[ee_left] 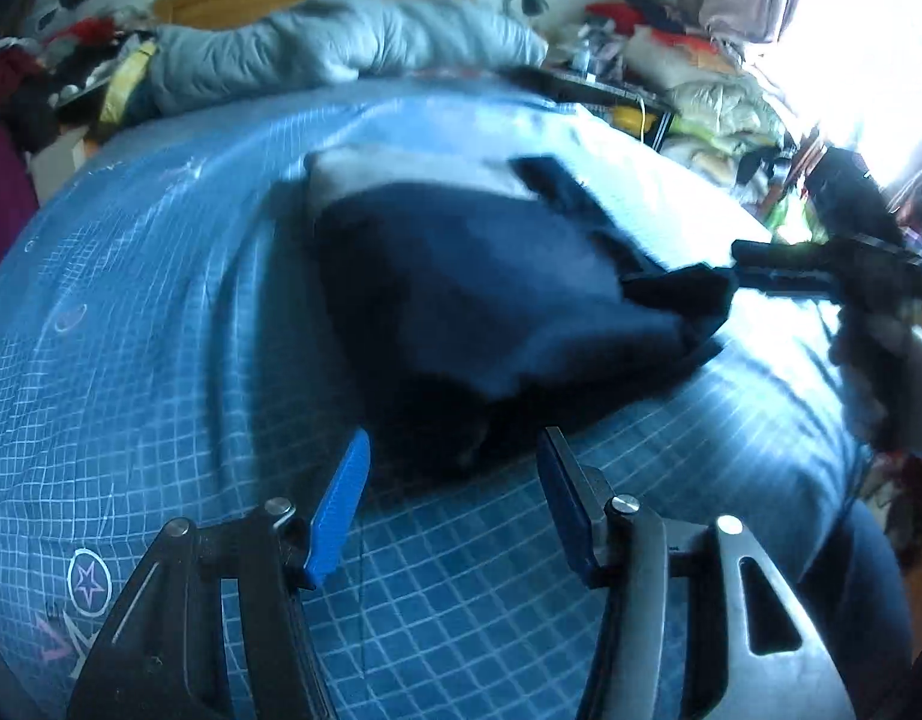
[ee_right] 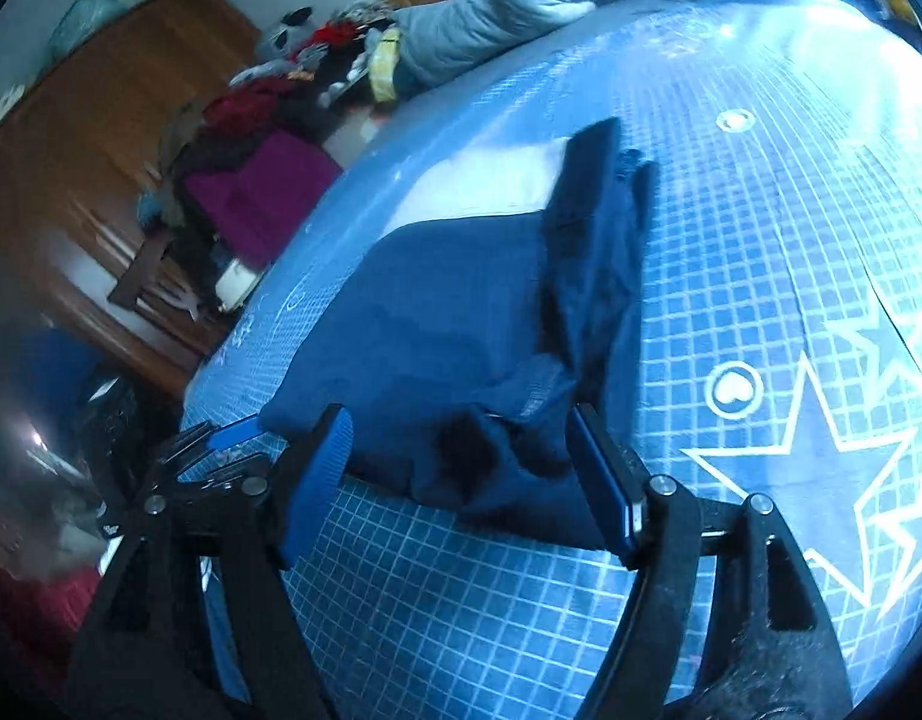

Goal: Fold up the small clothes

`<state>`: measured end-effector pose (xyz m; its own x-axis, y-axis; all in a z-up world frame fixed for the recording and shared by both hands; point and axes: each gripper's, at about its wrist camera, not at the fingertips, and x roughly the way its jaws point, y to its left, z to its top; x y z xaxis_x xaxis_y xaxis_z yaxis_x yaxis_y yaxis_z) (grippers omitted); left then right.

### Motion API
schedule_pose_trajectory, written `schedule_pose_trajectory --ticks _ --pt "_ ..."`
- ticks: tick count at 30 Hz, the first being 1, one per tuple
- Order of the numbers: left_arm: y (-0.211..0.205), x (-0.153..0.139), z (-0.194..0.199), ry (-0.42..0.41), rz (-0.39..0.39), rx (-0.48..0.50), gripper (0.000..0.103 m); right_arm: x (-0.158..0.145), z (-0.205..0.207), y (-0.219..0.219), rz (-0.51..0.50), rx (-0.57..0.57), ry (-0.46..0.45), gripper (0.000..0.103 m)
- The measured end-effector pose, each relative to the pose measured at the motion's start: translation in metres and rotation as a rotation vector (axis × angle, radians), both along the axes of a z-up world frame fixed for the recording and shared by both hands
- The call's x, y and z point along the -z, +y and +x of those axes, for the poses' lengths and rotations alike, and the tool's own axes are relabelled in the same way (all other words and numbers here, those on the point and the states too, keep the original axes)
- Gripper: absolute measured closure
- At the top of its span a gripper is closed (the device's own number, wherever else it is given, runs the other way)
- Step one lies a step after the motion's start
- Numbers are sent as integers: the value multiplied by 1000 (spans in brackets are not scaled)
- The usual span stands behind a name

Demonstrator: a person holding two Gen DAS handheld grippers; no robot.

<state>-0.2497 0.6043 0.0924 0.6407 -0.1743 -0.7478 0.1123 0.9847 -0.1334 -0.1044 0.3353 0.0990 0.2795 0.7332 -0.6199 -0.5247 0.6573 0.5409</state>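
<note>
The left gripper [ee_left: 455, 462] has 2 flat fingers [ee_left: 341, 507] faced with bright blue ribbed pads, carried on black linkage arms with round silver pivot screws and teardrop cut-outs. The right gripper [ee_right: 461, 450] is built alike: blue textured pads, black angular arms, 3 visible silver screw heads, slightly dusty surfaces.

My fingers [ee_left: 339, 516] wear bright blue pads on black frames, the garment [ee_right: 461, 330] at centre frame is dark navy over a pale grey-white piece [ee_left: 401, 171], and the bedsheet [ee_right: 760, 252] is blue with a white grid and white-outlined stars at the right.
</note>
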Motion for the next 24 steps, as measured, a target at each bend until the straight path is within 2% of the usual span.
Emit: schedule_pose_trajectory --ticks 4,5,6,8,9,11,12,14,15,16,17,20,21,23,24 --pt "-11 12 24 21 -8 23 44 8 3 19 -76 -40 -21 33" --pt "-14 18 34 30 3 15 44 14 5 24 -98 -57 -7 50" --pt "-15 23 43 42 14 3 44 20 6 25 -127 -59 -6 85" --pt "-11 26 56 41 52 -46 51 28 10 14 -138 -20 0 92" --pt "-4 21 55 23 58 -65 50 31 12 4 -123 13 15 95" --pt "5 11 47 -17 94 -92 47 38 14 -18 -80 55 46 96" --pt "7 12 42 -15 128 -84 42 45 13 -24 -66 53 75 96" --pt "10 35 38 56 173 -46 40 53 7 -22 -90 33 82 97" --pt "15 48 34 86 149 -48 40 56 4 -21 -99 27 81 97" --pt "21 49 29 83 105 -59 40 56 2 -22 -99 29 75 97" --pt "23 46 26 81 85 -61 41 55 1 -25 -88 35 77 97" --pt "17 27 8 49 90 -41 48 51 -6 -34 -83 40 72 97" --pt "18 19 -2 29 88 -34 48 47 -11 -37 -101 33 61 92" --pt "16 3 -22 -30 89 -22 48 31 -17 -42 -104 27 21 90" --pt "17 -7 -30 -61 91 -24 48 19 -18 -45 -84 30 -5 81"
